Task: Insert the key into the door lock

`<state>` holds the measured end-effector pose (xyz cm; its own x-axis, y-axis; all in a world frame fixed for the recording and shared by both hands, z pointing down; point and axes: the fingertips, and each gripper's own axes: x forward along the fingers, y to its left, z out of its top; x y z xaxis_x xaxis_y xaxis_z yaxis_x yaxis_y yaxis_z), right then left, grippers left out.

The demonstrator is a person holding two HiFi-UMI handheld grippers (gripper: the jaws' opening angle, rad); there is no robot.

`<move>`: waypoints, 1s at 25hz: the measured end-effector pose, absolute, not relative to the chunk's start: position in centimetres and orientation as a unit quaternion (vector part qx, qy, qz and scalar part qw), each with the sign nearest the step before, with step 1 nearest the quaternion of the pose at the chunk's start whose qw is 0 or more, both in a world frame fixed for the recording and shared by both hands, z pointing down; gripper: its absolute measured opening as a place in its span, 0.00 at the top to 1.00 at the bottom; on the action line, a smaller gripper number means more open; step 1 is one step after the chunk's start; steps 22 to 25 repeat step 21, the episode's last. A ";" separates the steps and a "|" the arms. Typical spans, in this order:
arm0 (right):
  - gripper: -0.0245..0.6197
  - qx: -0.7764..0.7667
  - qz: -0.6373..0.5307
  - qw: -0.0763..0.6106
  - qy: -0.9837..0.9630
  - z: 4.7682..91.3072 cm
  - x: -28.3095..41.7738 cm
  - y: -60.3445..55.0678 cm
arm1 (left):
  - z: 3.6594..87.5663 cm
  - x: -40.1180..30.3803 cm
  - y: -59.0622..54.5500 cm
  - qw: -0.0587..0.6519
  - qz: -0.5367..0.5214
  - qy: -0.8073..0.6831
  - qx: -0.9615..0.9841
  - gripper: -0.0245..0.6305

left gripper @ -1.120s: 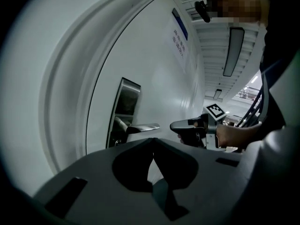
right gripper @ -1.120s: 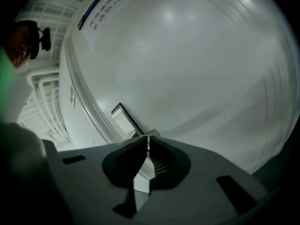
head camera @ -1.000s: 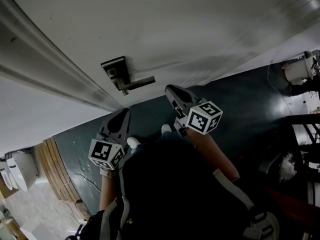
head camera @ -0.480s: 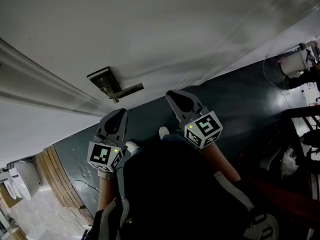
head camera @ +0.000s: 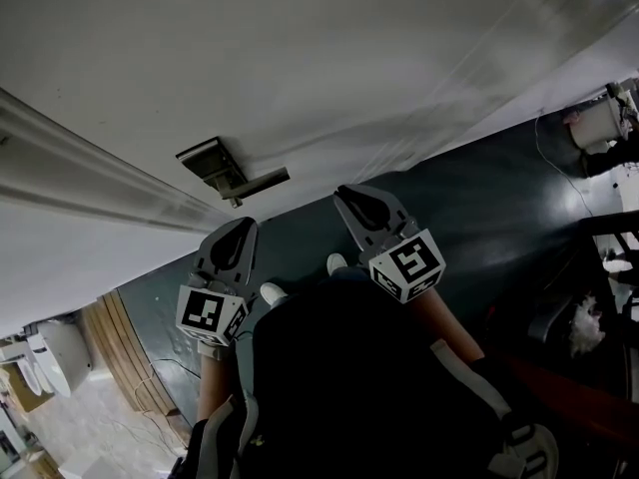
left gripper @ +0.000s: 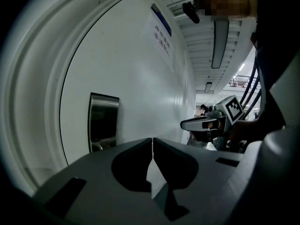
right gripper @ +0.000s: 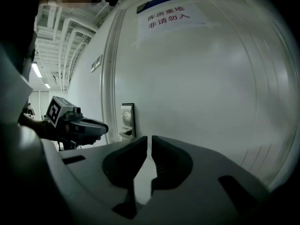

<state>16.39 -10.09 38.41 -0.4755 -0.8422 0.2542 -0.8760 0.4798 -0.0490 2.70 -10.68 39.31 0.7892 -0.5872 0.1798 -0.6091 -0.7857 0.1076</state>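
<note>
Both grippers hang low in front of the white door (head camera: 349,58), side by side and near one another, pointing up at it. The left gripper (head camera: 241,226) has its jaws brought together, tips touching, with nothing between them in its own view. The right gripper (head camera: 351,198) has its jaws drawn in to a hairline slit, and that slit also looks empty. The steel lock plate (head camera: 212,160) sits on the door above and between the two grippers, well apart from both, and its lever handle (head camera: 262,181) points toward the right gripper's side. No key shows in any view, neither in a jaw nor, as far as the small plate can be read, in the lock. The scene therefore fits either a key not in hand or a key lying out of sight, and the stage cannot be judged. For a clean insertion, the key would probably need to be clamped by its bow with the blade square to the plate. It would approach above the lever, not across it, so the handle is not knocked. The other gripper would best stay clear of that line.
</note>
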 end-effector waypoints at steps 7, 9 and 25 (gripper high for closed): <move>0.92 0.503 0.107 0.089 -0.853 39.0 16.7 -10.0 | 39.6 2.8 -10.5 0.081 0.072 -0.315 0.943 0.95; 0.92 0.503 0.107 0.089 -0.853 39.0 16.7 -10.0 | 39.6 2.8 -10.5 0.083 0.075 -0.317 0.942 0.95; 0.92 0.488 0.119 0.098 -0.859 39.8 15.8 -10.0 | 39.6 2.3 -10.6 0.085 0.084 -0.323 0.939 0.95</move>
